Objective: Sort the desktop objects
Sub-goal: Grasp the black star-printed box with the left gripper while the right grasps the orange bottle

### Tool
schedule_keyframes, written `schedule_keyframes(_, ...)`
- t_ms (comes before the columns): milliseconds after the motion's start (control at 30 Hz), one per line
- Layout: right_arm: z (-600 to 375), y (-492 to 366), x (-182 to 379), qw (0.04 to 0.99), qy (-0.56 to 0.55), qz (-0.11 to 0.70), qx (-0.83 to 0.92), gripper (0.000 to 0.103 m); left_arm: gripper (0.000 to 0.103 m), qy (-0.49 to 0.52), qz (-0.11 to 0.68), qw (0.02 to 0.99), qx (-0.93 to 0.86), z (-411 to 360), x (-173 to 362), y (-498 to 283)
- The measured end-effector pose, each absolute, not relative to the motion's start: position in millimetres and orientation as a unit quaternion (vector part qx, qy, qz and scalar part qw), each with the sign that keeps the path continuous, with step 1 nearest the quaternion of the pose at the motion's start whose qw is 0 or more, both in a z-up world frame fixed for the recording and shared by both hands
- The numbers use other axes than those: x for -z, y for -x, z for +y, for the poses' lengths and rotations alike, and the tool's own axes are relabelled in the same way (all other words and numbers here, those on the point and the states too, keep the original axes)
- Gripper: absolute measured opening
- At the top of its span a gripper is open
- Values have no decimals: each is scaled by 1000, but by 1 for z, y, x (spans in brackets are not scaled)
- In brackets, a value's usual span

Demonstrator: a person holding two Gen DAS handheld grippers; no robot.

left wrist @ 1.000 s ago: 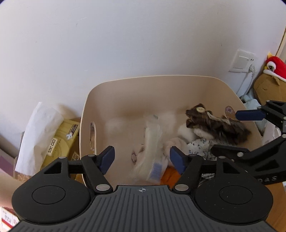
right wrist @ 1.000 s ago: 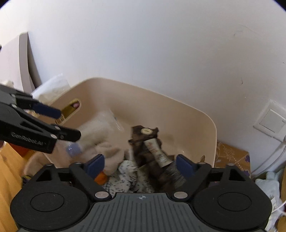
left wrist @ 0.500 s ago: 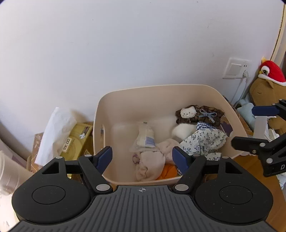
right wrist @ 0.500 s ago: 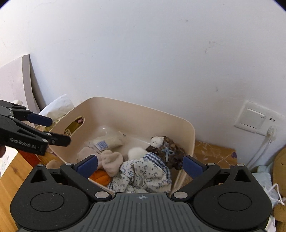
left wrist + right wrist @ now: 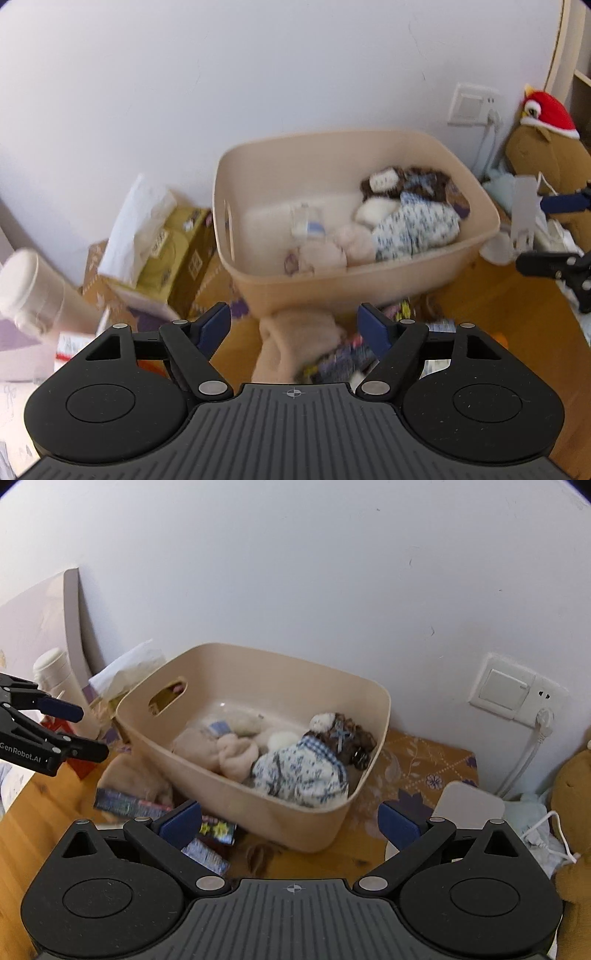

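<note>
Before the beige bin [image 5: 332, 827], both tools, left tool [image 5: 294, 326] and right tool [image 5: 290, 821], are held spread and empty, so the beige cloth [image 5: 295, 332] on the desk [image 5: 40, 819] is best approached squarely.

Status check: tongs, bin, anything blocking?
Left tongs and right tongs open, both empty. Beige bin holds plush toys and cloth. Beige cloth and small packets lie loose in front of bin.

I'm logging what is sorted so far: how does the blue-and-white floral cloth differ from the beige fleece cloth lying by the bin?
The blue-and-white floral cloth lies inside the beige bin, piled on other soft items; the beige fleece cloth lies outside it on the wooden desk. The floral one is patterned, the fleece one plain. Both are soft, crumpled, and held by neither gripper.
</note>
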State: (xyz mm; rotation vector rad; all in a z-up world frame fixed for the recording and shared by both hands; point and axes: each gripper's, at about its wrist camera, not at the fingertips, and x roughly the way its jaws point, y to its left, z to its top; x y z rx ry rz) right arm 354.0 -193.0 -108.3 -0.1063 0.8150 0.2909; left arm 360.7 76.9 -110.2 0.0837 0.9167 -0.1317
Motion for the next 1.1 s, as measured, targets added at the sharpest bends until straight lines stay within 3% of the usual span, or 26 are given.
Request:
schedule_keyframes(700, -194, -313, 161, 881, 28, 455, -125, 103, 77, -38, 475, 876, 72, 66, 150, -340)
schedule_keyframes(1100, -179, -317, 199, 862, -26, 498, -94, 103, 77, -180, 413, 887, 100, 38, 164, -343)
